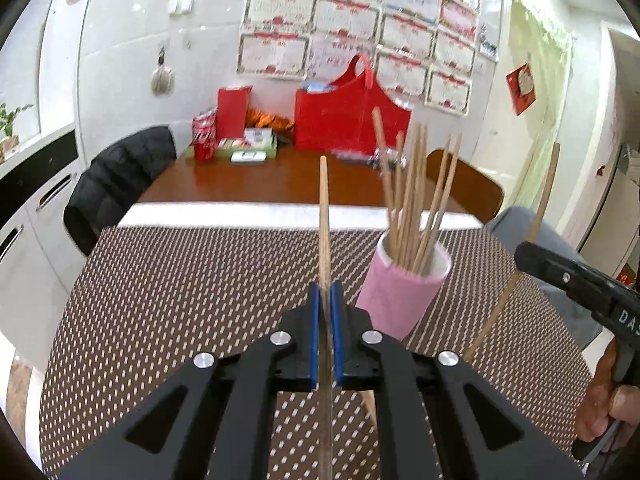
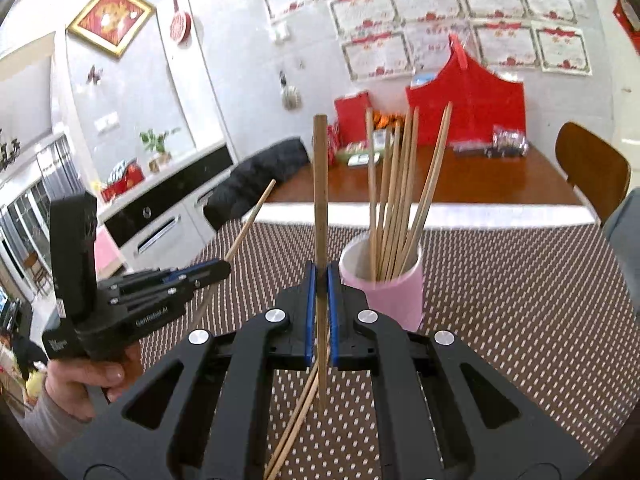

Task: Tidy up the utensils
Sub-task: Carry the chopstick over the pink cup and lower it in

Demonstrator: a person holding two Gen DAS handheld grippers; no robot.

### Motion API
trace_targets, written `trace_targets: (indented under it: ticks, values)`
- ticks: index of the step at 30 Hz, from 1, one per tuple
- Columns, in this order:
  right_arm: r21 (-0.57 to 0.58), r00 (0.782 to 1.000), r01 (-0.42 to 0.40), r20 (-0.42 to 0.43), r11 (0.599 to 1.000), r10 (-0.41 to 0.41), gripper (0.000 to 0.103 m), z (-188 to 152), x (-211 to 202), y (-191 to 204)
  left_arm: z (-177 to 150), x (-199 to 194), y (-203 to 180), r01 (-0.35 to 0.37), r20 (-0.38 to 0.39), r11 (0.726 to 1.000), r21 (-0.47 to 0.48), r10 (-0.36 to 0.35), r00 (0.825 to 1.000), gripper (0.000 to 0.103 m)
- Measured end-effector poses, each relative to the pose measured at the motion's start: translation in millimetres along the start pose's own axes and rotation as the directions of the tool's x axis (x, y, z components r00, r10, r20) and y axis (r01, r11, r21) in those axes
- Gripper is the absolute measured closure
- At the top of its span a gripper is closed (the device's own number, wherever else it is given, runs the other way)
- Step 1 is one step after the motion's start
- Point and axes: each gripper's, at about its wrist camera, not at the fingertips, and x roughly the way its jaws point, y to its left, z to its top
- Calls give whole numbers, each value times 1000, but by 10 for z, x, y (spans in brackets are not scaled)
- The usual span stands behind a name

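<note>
The left gripper (image 1: pixel 325 292) angles gently downward over the brown dotted woven mat (image 1: pixel 180 300) on the counter, its blue-padded jaws clamped on a pale wooden chopstick (image 1: pixel 324 216) that stands upright. The right gripper (image 2: pixel 319 276), tilted likewise, pinches a darker wooden chopstick (image 2: pixel 320 168). The pink cup (image 2: pixel 394 296) of bamboo chopsticks (image 2: pixel 396 184) stands just right of both. Two loose chopsticks (image 2: pixel 296 424) lie on the mat.

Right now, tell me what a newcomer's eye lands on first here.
The pink cup bristling with chopsticks stands on the dotted mat, right of centre. Each gripper is shut on one chopstick: the left gripper on the left stick, the right gripper on the right stick. Behind, a red bag sits against the certificate-covered wall.
</note>
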Motion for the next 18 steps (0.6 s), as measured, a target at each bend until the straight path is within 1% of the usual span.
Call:
trace_targets:
  ticks: [4,8,10,13,14,17,18]
  values:
    - [3,998,4,55,1000,-4,97,216,-56,-83,215,-33,-85,28,55,1000,3,-28,998,97]
    - [-5,995,1,101,1000,-1,97,445,-99,-123,459,-50,-141,70,133,998,-9,-68,989,97]
    - [-14,993,2,119,1000,0,97,546,-129,-122,585,-59,-185,103,185,995,-10,-99,978,97]
    - [-27,991,3,137,1000,1,97,691,-137,-133,747,-60,-257,150,259,989,-8,-143,955,97]
    - [-30,989,8,145,1000,-4,97,732,-139,-139,816,-58,-288,166,288,986,-6,-157,945,97]
    - [-28,987,10,162,1000,-6,97,857,-154,-194,975,-29,-343,215,343,976,-12,-198,918,97]
    - [-29,986,13,166,999,-8,97,893,-155,-211,1023,-14,-366,240,365,971,-13,-219,905,97]
